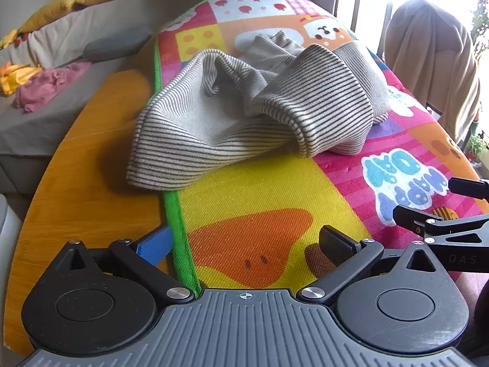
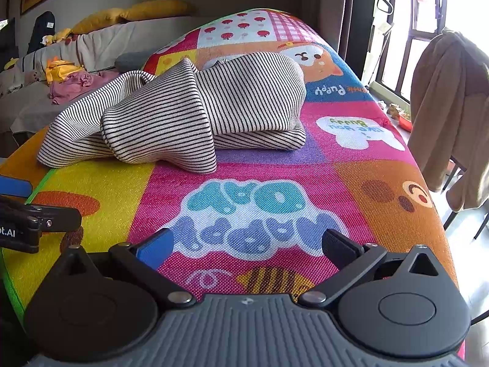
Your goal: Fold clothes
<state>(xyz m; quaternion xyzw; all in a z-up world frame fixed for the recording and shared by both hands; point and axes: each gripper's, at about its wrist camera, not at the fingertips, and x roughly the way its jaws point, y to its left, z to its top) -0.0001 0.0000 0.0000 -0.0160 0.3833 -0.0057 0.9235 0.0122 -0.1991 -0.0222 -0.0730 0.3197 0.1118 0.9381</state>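
Both your grippers, left and right, hover wide open, empty, over the near mat. Striped top lies crumpled farther off, left edge overhanging onto the wooden table. Grab a bunched layer and your fold goes crooked.

Garment: we find it heaped on the mat, its near-left corner hanging past the mat's edge onto the table.
Mat: we see it spread over the table.
Left gripper: before the garment, apart from it, over the mat's left edge.
Right gripper: right of the left one, over the mat.
Sofa: left of the table.
Chair: right of the table.
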